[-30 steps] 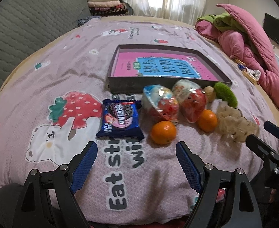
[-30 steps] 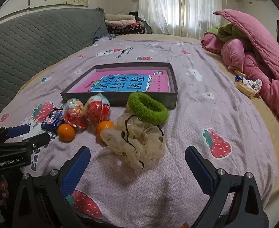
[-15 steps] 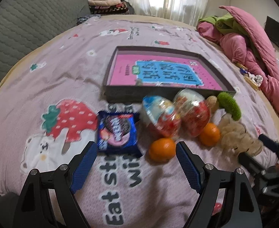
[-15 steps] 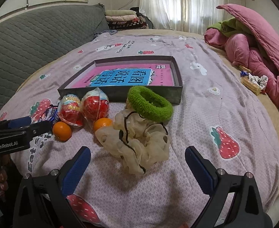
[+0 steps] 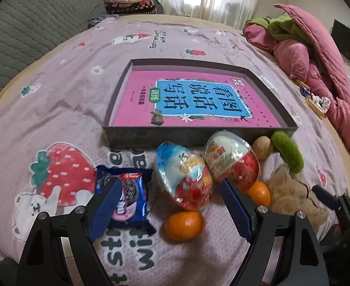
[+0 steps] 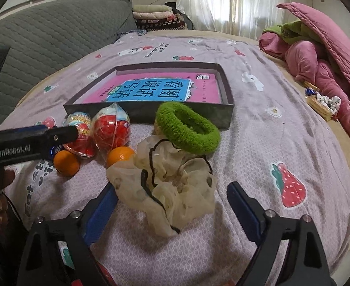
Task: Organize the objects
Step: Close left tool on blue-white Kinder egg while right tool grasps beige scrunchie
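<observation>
A dark box lid holding a pink book lies mid-bed. In front of it lie an Oreo pack, two wrapped toy eggs, two oranges, a green scrunchie and a beige scrunchie. My left gripper is open, its fingers over the Oreo pack and the nearer egg and orange. My right gripper is open, low over the beige scrunchie.
A kiwi-like brown fruit sits by the lid. Pink bedding is piled at the right, with snack wrappers beside it. A grey quilted headboard stands at the left. The left gripper shows in the right view.
Both grippers have moved forward and down toward the objects. The left now frames the Oreo pack, egg and orange; the right now straddles the beige scrunchie. Both stay open.
</observation>
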